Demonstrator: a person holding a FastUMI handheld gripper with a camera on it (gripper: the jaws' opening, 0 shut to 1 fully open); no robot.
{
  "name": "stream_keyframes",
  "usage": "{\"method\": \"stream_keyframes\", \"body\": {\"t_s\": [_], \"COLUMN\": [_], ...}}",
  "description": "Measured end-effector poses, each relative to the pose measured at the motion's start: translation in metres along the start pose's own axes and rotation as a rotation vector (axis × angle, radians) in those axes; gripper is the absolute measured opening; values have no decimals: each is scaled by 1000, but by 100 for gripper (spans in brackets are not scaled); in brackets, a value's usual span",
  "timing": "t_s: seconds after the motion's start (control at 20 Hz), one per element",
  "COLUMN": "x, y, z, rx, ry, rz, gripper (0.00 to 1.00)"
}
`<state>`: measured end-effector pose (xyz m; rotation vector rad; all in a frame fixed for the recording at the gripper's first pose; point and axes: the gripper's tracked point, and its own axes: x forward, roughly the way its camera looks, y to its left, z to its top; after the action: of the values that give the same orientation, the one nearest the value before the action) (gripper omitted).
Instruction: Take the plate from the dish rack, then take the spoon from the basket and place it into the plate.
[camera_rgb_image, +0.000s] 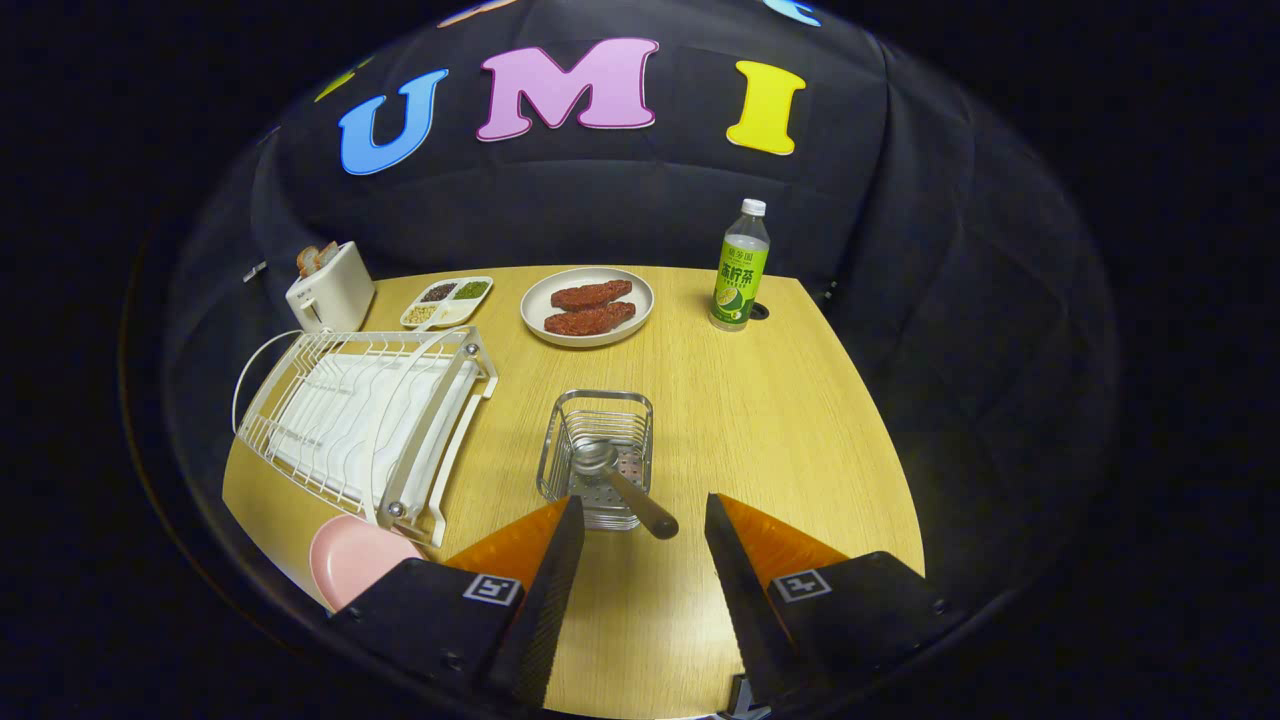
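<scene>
While the gripper (640, 520) hangs with its 2 fingers apart and nothing between them, the spoon (620, 480) sits in the wire basket (597, 455) just ahead, its handle leaning out toward the gap. The pink plate (355, 560) lies on the table (780, 440) beside the dish rack (360, 425), off the rack already, I judge. A risk: closing on the slanted handle could tip the light basket or let the spoon slip.
</scene>
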<state>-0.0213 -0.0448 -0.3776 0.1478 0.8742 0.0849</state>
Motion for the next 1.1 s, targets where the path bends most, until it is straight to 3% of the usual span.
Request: {"method": "stream_keyframes", "body": {"t_s": [0.2,0.35,0.4,0.45,0.7,1.1], "x": [16,21,23,23,24,12], "y": [7,12,12,16,28,20], "z": [1,-4,-7,-9,-8,35], "rx": [22,8,1,-4,18,82], "ry": [27,55,62,75,76,29], "rz": [46,63,62,73,114,106], "gripper": [53,48,32,24,13,10]}}
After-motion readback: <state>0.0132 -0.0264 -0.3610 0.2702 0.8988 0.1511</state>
